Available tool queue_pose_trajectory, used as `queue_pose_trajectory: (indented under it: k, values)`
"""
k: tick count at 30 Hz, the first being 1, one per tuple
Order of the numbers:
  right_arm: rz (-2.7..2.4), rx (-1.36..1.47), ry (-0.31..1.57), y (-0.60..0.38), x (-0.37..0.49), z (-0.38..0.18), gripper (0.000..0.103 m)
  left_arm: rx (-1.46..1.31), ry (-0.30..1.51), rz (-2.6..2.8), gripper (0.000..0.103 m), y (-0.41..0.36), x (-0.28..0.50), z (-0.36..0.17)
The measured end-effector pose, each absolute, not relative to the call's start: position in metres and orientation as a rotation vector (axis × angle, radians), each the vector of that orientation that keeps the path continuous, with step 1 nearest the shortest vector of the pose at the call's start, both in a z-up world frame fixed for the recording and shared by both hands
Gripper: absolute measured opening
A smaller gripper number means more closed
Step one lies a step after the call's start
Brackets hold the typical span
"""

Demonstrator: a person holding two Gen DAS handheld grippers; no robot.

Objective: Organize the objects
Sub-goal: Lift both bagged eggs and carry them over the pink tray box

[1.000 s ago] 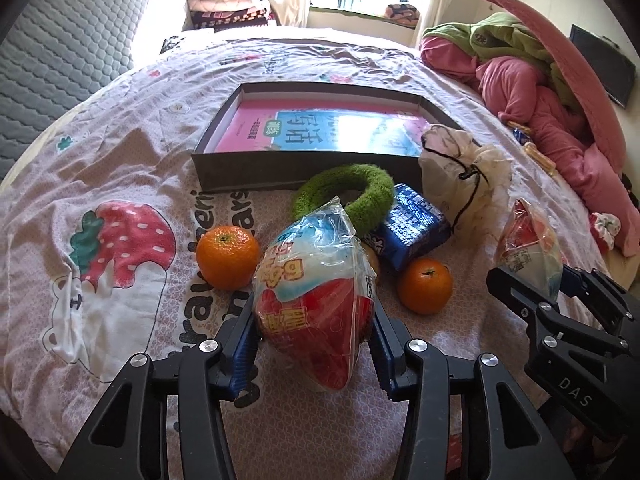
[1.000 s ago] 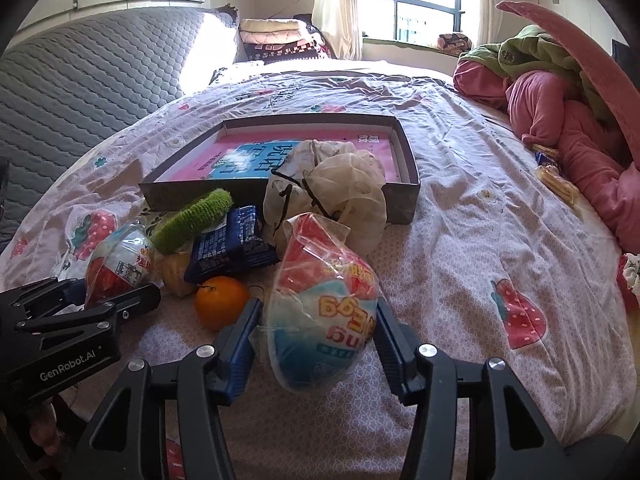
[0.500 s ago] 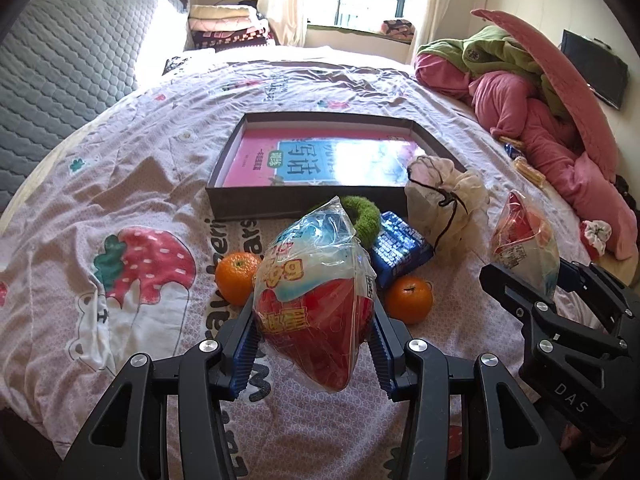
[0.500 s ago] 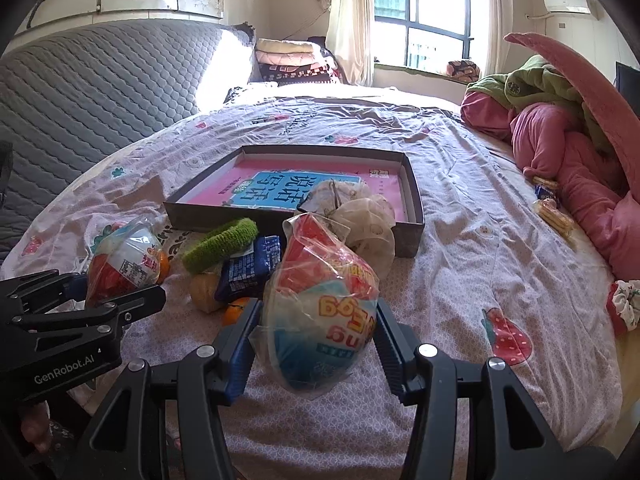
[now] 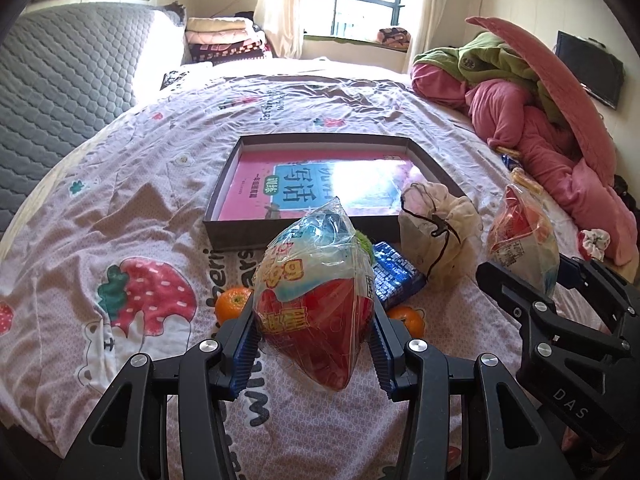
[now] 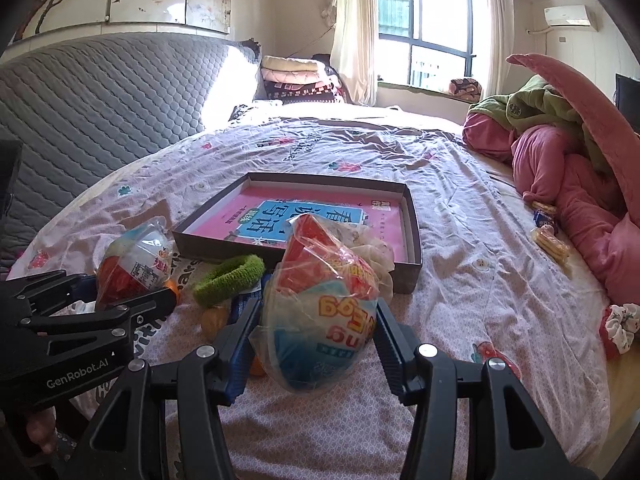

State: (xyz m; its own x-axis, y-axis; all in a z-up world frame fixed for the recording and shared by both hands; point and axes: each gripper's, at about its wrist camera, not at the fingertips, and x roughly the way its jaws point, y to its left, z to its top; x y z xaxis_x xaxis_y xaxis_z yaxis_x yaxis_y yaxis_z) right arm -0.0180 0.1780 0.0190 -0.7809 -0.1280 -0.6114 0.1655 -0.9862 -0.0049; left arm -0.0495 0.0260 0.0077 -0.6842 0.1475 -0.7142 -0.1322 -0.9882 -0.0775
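Bedspread (image 5: 120, 200) printed with strawberries, spread wide under both views. At far left, a grey quilted headboard (image 5: 60, 92). Nearer the middle, an orange (image 5: 233, 300) on the cloth, just left of the left gripper (image 5: 314, 344). Between that gripper's blue pads, a wrapped snack bowl (image 5: 316, 300), red below and pale blue above, pinched on both sides and raised clear of the bedspread. Behind it, a shallow dark tray (image 5: 224, 236) holding a pink and blue book (image 5: 320, 188). Just in front of the tray, a green fuzzy ring (image 6: 230, 278), mostly hidden in the left view, beside a blue packet (image 5: 396, 276). A second orange (image 5: 406, 318) below the packet, close by the gripper's right finger. Further right, a cream drawstring pouch (image 5: 438, 232) leaning at the tray's near corner. Then the right gripper (image 6: 316, 344), likewise clamped on a second wrapped bowl (image 6: 324, 308), red top, blue and white base, also off the bedspread. At far right, a heap of pink and green bedding (image 5: 540, 120); beside it small wrapped items, possibly biscuits (image 6: 550, 242), too small to tell.
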Motion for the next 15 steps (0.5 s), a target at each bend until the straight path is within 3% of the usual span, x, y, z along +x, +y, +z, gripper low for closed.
queue_pose_trajectory:
  k: [15]
  values:
    - [-2.836, 0.912, 0.092, 0.178, -0.059, 0.031, 0.054, -1.127, -0.009, 2.784, 0.051, 0.028, -0.09, 0.015]
